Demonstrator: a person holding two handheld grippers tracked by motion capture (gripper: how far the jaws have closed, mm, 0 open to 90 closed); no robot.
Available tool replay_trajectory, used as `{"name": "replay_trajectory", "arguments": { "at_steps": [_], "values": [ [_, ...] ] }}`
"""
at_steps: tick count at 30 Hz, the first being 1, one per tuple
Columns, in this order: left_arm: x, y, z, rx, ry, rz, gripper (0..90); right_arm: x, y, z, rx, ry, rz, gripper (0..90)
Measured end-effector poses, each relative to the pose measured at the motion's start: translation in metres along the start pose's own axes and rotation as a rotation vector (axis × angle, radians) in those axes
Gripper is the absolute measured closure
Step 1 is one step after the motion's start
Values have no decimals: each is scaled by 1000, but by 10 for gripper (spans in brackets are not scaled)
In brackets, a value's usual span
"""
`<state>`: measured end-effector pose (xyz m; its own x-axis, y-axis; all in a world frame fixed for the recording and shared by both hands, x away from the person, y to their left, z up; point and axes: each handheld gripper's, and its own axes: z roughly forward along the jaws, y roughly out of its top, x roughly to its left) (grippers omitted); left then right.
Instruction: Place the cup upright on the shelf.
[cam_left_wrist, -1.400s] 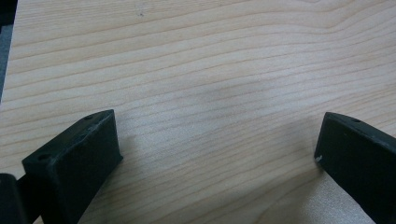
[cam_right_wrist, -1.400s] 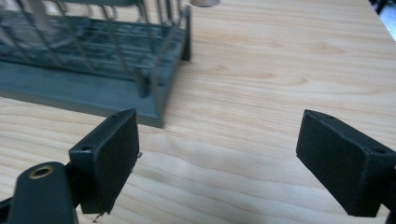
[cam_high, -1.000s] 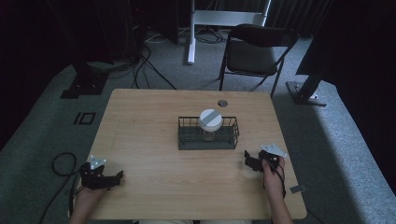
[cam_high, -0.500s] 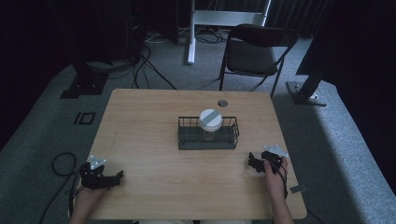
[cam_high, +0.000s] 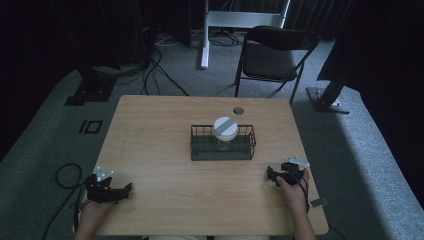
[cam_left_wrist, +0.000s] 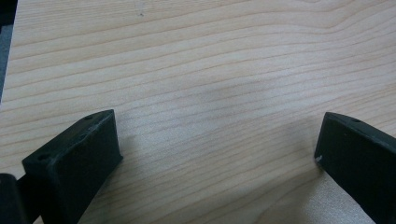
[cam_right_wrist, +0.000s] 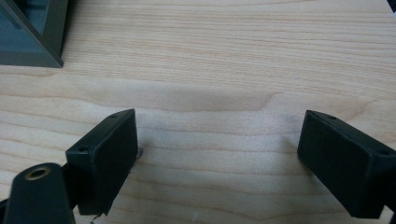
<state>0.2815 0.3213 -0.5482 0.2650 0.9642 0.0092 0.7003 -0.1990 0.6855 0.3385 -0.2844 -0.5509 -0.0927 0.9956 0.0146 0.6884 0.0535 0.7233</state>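
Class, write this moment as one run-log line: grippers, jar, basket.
left gripper: open, empty, near table edge | right gripper: open, empty, near edge | jar: upright in wire basket, mid-table, untouched

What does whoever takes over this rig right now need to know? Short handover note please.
Left hand-held gripper: open, empty, low over the table's near left corner.
Right hand-held gripper: open, empty, near the right edge, jaws pointing toward the wire basket.
Jar with the white lid: upright inside the basket at mid-table.
Done: nothing gripped.
Left: probably reach in and grip the jar; the right gripper is nearer.
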Motion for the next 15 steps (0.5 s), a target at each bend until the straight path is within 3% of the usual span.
{"name": "replay_trajectory", "arguments": {
  "at_steps": [15],
  "values": [
    [0, 0, 0, 0, 0, 0, 2, 3, 2, 2, 0, -18, 14, 110]
  ]
}}
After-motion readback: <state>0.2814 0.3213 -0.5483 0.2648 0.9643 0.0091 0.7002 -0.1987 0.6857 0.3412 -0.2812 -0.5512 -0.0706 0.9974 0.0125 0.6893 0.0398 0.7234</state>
